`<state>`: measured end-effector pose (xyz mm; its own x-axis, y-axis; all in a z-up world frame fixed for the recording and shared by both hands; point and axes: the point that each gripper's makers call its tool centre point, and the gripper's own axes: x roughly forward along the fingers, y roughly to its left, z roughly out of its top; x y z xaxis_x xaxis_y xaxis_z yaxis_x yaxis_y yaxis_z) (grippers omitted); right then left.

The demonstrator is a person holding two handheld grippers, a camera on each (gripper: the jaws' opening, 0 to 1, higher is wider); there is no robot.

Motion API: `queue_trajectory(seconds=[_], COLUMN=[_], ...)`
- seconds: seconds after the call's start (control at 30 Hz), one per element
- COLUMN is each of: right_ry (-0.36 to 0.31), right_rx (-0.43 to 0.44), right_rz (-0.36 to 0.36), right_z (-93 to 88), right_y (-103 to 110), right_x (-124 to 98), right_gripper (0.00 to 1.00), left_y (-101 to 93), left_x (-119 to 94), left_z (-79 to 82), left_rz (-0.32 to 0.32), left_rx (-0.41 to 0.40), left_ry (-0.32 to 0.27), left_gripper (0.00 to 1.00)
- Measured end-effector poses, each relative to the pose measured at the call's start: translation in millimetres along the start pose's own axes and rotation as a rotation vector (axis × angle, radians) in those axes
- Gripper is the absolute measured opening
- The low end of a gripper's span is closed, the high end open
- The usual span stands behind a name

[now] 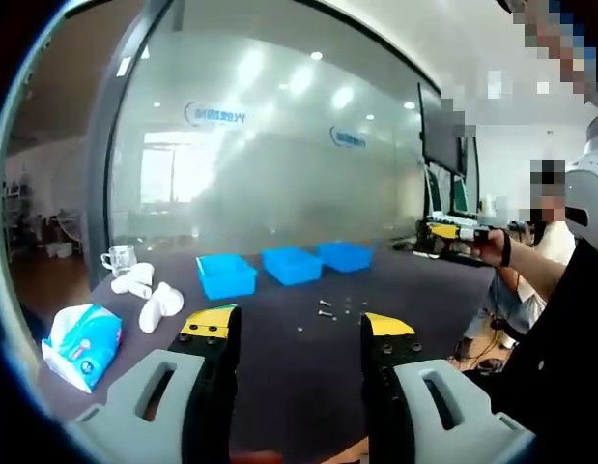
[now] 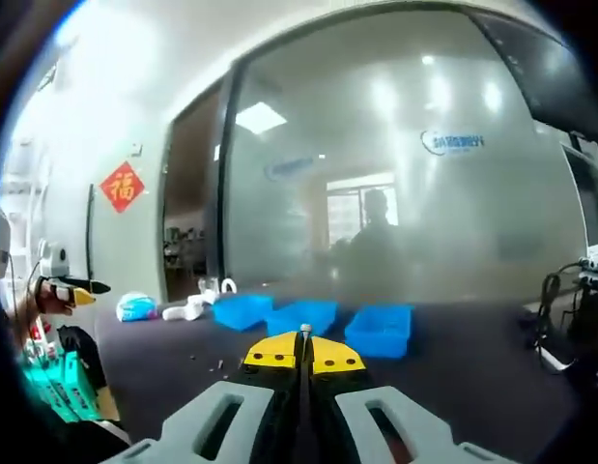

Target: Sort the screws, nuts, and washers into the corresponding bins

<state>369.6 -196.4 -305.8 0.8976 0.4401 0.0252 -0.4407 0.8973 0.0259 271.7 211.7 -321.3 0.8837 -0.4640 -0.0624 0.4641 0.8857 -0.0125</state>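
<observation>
1. The right gripper (image 2: 305, 356) has its yellow-tipped jaws pressed together on a small silvery screw (image 2: 305, 332), whose head pokes up just above the tips; its long axis runs along the seam of the jaws, pointing away from the camera.
2. Straight ahead of that screw, well apart from it, sit three shallow blue plastic bins (image 2: 305, 316) in a row on the dark table (image 2: 472, 377) (the middle one lines up nearly dead ahead).
3. I judge the coming move to be a forward carry to whichever bin takes screws; which one that is I cannot tell.
4. The left gripper (image 1: 299, 329) is spread wide and holds nothing. The loose scatter of small metal fasteners (image 1: 326, 307) lies on the table beyond its tips, between them and the bins, so this hand is the nearer one to the unsorted pile.
5. A blue-and-white tissue pack (image 1: 81, 343) and some white fittings (image 1: 149, 295) lie off to the side.
</observation>
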Motion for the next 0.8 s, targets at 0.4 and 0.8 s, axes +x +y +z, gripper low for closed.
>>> queue_trajectory(seconds=[0.4, 0.8], right_ry=[-0.026, 0.027], right_rx=[0.001, -0.026], right_rz=[-0.016, -0.049], right_z=[23.1, 20.4], right_y=[-18, -49], right_x=[52, 138], right_gripper=[0.0, 0.0], left_y=[0.3, 6.7], left_x=[0, -8], left_z=[-2.6, -5.2], left_rz=[0.002, 0.017], left_rx=[0.012, 0.005], left_ry=[0.007, 0.006], left_gripper=[0.49, 0.49])
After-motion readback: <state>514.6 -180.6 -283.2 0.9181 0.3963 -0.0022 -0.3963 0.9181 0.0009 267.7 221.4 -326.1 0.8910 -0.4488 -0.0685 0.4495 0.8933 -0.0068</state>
